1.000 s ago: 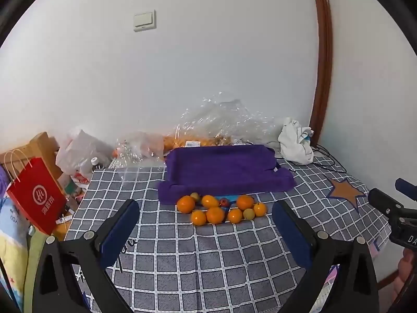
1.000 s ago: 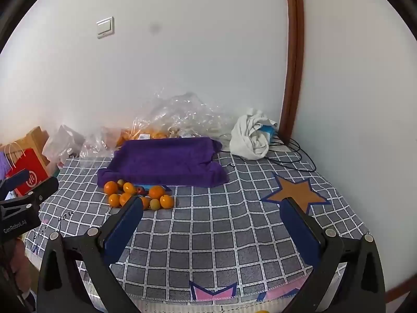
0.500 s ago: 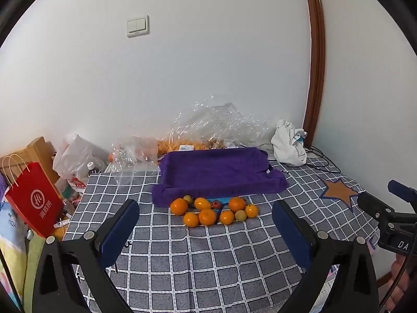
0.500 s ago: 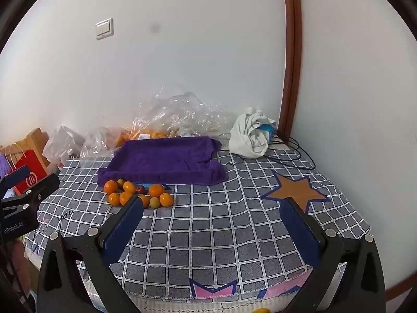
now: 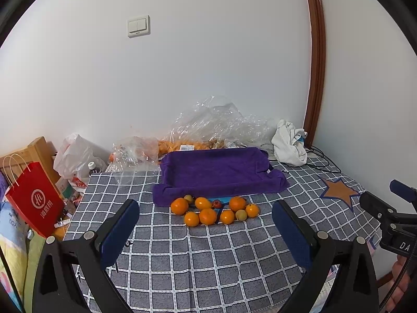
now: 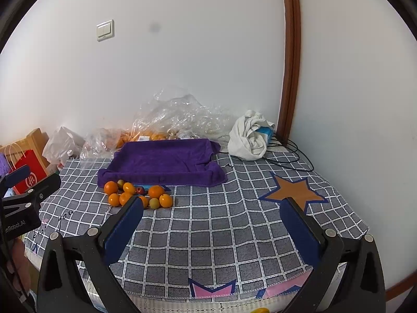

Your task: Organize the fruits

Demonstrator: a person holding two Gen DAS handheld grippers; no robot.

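A cluster of several oranges (image 5: 207,216), two small yellow-green fruits and one small red fruit (image 5: 216,203) lies on the checked cloth (image 5: 182,255), just in front of a tray draped in purple towel (image 5: 216,172). The cluster also shows in the right wrist view (image 6: 156,191), as does the tray (image 6: 161,160). My left gripper (image 5: 206,224) is open and empty, held well back from the fruit. My right gripper (image 6: 211,221) is open and empty, to the right of the fruit.
Crumpled clear plastic bags (image 5: 208,127) holding more oranges lie behind the tray by the wall. A white cloth bundle (image 5: 289,143) and black cables sit at the back right. A red paper bag (image 5: 34,198) and white bags stand off the left edge.
Both grippers have drifted slightly; in the left wrist view the fruit and tray sit a little lower and more central than half a second ago. Jaws stay open.
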